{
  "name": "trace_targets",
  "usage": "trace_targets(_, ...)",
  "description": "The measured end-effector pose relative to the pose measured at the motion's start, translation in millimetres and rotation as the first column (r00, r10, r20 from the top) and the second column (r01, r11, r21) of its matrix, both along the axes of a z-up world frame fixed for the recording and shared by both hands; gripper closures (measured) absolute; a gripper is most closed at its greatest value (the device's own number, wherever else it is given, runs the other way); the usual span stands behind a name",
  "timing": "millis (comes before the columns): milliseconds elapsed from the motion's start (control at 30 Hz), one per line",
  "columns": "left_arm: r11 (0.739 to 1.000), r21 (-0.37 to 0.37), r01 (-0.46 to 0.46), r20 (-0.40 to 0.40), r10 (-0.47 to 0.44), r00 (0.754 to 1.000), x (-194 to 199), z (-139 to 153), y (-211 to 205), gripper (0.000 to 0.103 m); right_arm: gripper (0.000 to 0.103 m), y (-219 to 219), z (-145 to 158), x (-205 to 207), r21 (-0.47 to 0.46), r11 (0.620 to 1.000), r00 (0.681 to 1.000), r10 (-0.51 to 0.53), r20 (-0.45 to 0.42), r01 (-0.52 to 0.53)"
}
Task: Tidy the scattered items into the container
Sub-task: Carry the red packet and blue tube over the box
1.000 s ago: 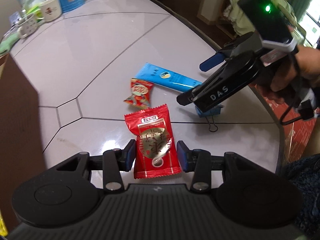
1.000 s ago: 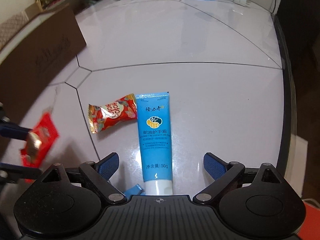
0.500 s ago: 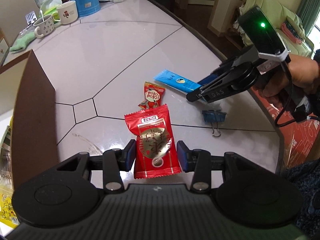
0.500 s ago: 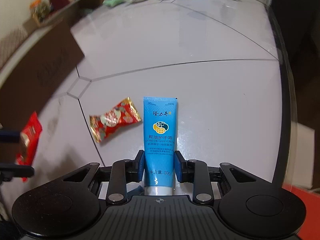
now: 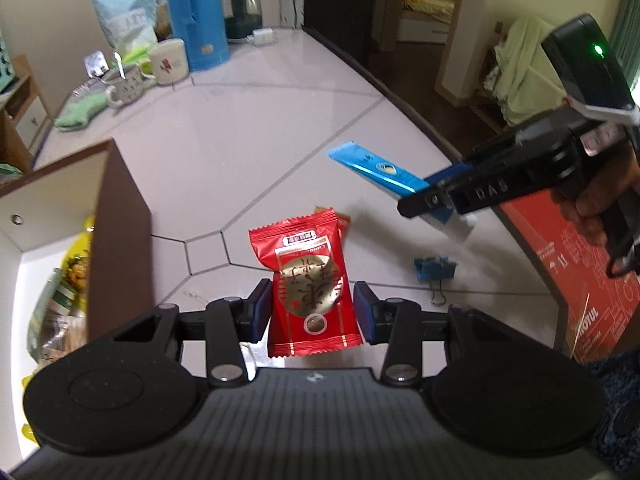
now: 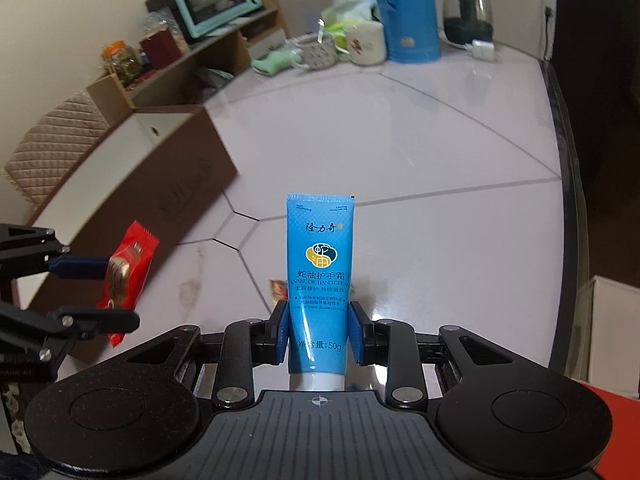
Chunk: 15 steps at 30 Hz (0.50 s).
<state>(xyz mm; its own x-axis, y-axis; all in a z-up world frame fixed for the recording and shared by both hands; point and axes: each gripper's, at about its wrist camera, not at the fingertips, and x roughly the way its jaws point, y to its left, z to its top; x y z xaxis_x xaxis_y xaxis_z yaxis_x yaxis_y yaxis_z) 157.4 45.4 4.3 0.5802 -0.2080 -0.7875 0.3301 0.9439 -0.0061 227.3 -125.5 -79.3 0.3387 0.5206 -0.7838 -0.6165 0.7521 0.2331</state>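
Both grippers carry items above the surface

The left gripper (image 5: 313, 312) is clenched on a red snack packet (image 5: 310, 286); the right gripper (image 6: 319, 330), just closed, grasps a blue hand-cream tube (image 6: 320, 276). On the surface (image 5: 248, 144), a blue binder clip (image 5: 435, 270) lies at four o'clock of the packet, the open brown box (image 5: 120, 216) at nine o'clock.

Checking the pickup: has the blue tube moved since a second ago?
Yes. The blue tube, then lying flat on the table, is now lifted clear of it, clamped in the right gripper.
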Motion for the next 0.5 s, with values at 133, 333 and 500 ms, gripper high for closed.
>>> trace_targets(133,0.999,-0.002,-0.042,0.039,0.042,0.998,-8.5,14.6,12.2,0.065,0.074,11.9,10.5,-10.1,0.018,0.999,0.999,0.026,0.027,-0.026)
trace_targets(333,0.994,0.009,-0.113,0.076,0.112,0.991,-21.8,30.8,36.6,0.065,0.074,32.6,24.2,-22.9,0.042,0.997,0.997,0.061,0.057,-0.064)
trace_targets(500,0.987,0.022,-0.158,0.093,0.156,0.983,-34.7,39.7,57.0,0.065,0.074,56.0,31.1,-33.3,0.06,0.993,0.993,0.094,0.074,-0.098)
